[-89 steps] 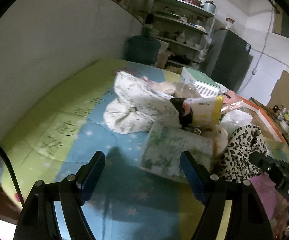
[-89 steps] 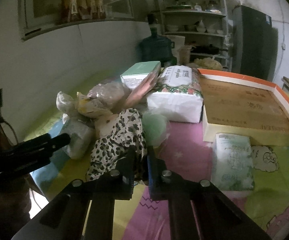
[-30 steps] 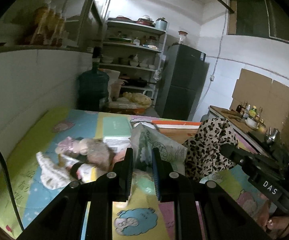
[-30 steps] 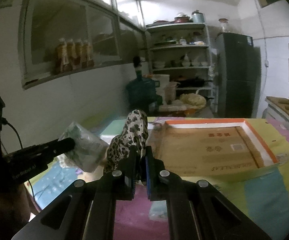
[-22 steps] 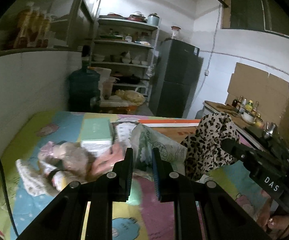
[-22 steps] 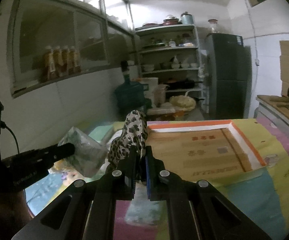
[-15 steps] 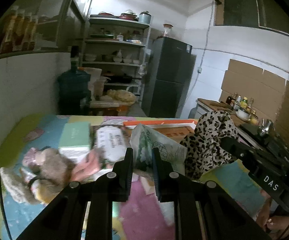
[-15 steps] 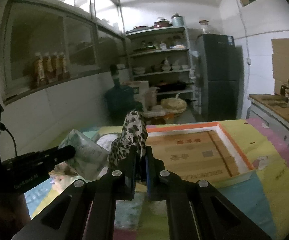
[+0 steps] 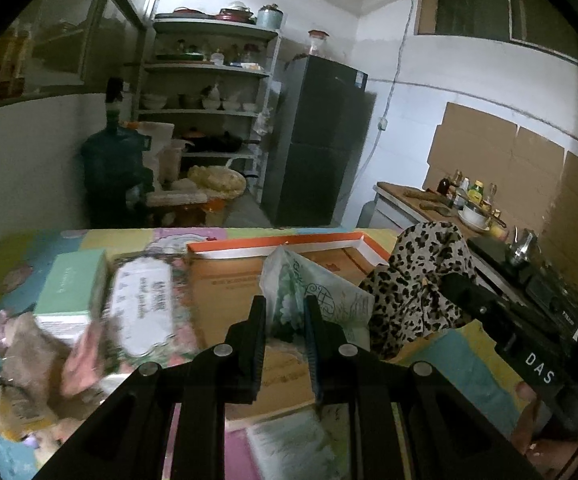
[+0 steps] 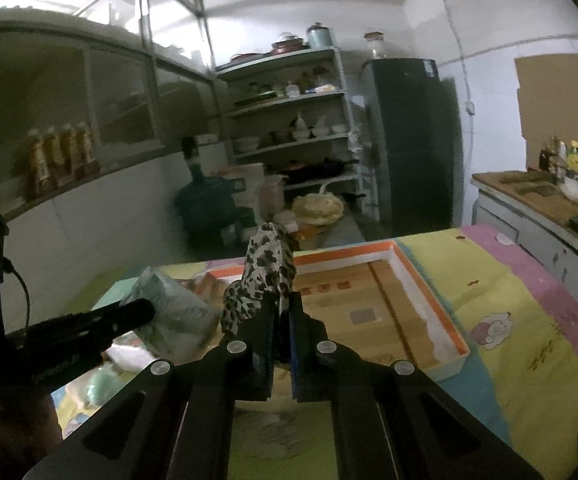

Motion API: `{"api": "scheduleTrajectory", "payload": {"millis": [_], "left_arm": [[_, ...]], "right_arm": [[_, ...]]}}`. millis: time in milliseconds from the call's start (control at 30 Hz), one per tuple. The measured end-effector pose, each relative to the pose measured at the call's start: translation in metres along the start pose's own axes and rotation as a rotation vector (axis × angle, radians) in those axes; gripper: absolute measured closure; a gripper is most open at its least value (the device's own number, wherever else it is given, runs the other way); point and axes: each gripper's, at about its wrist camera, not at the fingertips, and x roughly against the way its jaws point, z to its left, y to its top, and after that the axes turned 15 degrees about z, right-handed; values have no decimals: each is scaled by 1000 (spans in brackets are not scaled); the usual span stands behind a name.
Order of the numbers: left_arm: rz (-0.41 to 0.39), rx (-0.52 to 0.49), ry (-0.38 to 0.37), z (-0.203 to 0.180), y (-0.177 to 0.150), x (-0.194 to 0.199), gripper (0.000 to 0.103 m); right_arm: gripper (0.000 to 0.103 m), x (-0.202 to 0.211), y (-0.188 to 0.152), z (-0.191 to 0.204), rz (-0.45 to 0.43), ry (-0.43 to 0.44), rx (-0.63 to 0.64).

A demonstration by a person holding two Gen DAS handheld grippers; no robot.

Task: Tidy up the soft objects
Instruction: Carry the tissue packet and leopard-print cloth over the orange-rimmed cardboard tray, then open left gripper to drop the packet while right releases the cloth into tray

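Both grippers have risen off the bed pile since three seconds ago and now hang over the shallow cardboard tray (image 10: 389,312), each carrying a load. Left gripper (image 9: 285,320) is clenched on a crinkly green-printed plastic pack (image 9: 321,300), which juts up toward 1 o'clock of the jaws. Right gripper (image 10: 281,332) pinches a limp leopard-print cloth (image 10: 267,276), bunched at 12 o'clock and drooping to 10.

Judgement: both are pinched at an edge so they hang free for dropping into the orange-rimmed tray.

Remaining items sit at 9 o'clock in the left view: mint box (image 9: 71,288), floral tissue pack (image 9: 143,304), plush heap (image 9: 29,360). Bed sheet (image 10: 529,320) is smooth cartoon print.
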Motion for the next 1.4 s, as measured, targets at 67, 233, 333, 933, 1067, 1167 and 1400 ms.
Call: {"api": "scheduleTrajectory", "payload": {"millis": [67,233,333,933,1067,1167,1400], "left_arm": [[13,-4,-3,-4,4,-10,85],[65,-7,-17,-12,12,-36,85],[96,-5,-21,-15,16,-51,85],[260,37,-47,-24,27,-117,85],[277,37,-47,-26,29,-123,84],[287,45,-43,-24,29,-126,80],[289,50,-44,-26,28,-125,54]], "right_arm": [[98,-5,3,-10,7,-9,-17],[98,-20,6,-36,41,-28,-57],[98,-31,5,-50,69,-31,-78],[98,-75,5,-93,217,-28,-151],[97,-79,4,-98,240,-41,-160],[94,-82,3,-99,260,-46,-159],[69,-82,3,-99,263,-67,-162]]}}
